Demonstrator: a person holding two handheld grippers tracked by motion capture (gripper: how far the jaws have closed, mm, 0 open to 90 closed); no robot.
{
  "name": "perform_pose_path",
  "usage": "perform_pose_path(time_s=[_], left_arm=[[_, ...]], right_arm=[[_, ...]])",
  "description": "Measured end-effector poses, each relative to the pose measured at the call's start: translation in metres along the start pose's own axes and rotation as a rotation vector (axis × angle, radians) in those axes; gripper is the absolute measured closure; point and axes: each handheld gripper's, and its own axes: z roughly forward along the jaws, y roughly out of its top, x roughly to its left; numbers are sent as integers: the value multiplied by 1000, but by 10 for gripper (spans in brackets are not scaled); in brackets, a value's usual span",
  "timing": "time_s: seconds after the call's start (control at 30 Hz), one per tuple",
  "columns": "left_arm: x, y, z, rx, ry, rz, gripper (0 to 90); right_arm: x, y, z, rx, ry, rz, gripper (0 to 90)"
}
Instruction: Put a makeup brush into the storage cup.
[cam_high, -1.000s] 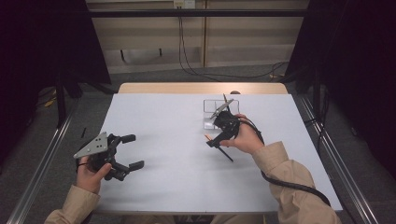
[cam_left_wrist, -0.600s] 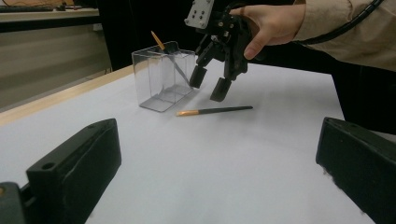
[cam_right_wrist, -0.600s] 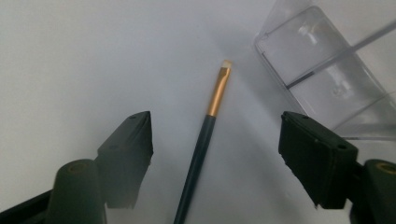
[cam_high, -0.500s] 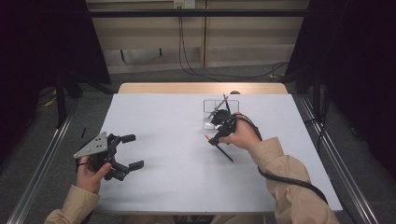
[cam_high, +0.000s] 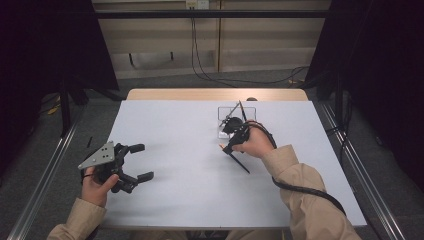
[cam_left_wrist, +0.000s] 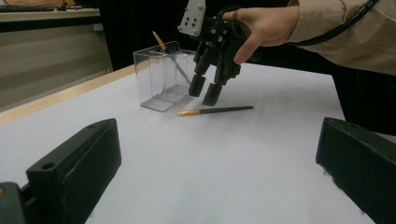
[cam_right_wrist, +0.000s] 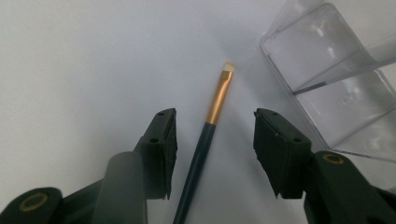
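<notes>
A dark-handled paintbrush (cam_right_wrist: 212, 116) with a gold ferrule lies flat on the white table (cam_high: 180, 195), beside a clear plastic container (cam_right_wrist: 336, 79). My right gripper (cam_right_wrist: 212, 149) points down over it. Its jaws have just been closing and stand either side of the handle, not touching it. From above, the right gripper (cam_high: 229, 144) hovers at the brush (cam_high: 241, 165), in front of the container (cam_high: 235, 120), which holds a second brush (cam_high: 241, 111). My left gripper (cam_high: 142, 161) rests open at the left with nothing in it. The left gripper view faces the brush (cam_left_wrist: 219, 110) and the right gripper (cam_left_wrist: 204, 91).
The table's wooden far edge (cam_high: 215, 94) lies behind the container. Metal rails (cam_high: 360, 165) run along both sides of the table. Cables (cam_high: 200, 65) hang behind it. A wide stretch of white surface separates my two grippers.
My right gripper has shifted slightly over the lying brush and its jaws have narrowed around it. The left gripper has kept still.
</notes>
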Motion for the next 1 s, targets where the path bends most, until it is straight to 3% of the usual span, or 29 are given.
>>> perform_pose_path(time_s=[0.1, 0.2, 0.5, 1.0], left_arm=[[0, -1, 1, 4, 1, -1, 0], [0, -1, 1, 6, 0, -2, 0], [1, -2, 1, 7, 3, -2, 0], [1, -2, 2, 12, 4, -1, 0]], right_arm=[[0, -1, 4, 34, 9, 32, 552], [0, -2, 8, 53, 14, 35, 595], [1, -4, 14, 81, 12, 20, 654], [6, -2, 16, 123, 11, -31, 836]])
